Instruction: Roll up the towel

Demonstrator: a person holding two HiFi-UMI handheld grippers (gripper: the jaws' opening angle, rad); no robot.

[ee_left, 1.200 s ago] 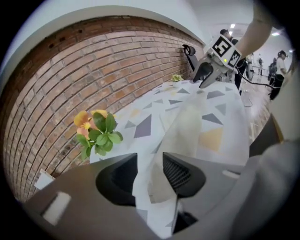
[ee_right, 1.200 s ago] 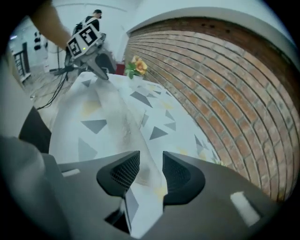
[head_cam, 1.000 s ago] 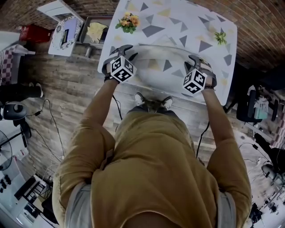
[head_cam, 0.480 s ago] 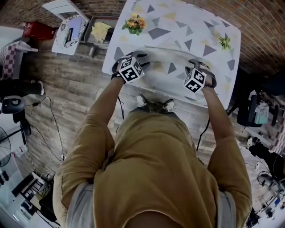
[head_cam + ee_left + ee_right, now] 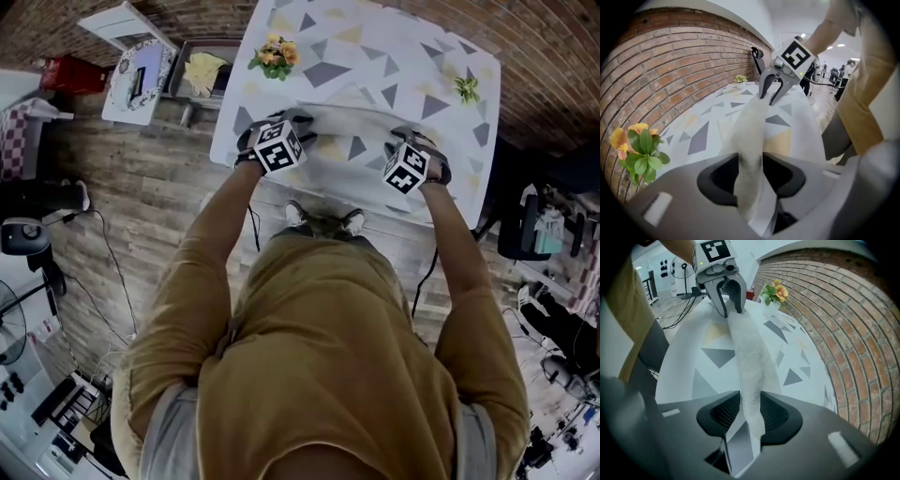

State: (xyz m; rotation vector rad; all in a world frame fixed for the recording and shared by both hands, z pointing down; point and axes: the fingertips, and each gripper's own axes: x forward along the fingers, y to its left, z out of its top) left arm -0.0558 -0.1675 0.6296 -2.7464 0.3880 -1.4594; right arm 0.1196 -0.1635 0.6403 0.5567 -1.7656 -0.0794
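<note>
Left tongs (image 5: 750,164) and right tongs (image 5: 750,406) clamped on towel (image 5: 749,357) edge; soft, limp, light; I'd grip its end corners.

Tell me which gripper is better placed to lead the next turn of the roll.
Neither alone: left and right together. The left gripper is clamped on one end of the towel and the right gripper on the other, with it stretched between them, so a one-sided turn would probably twist it.

Arms outstretched; left gripper (image 5: 750,161) and right gripper (image 5: 750,401) down-tilted, jaws clamped.
</note>
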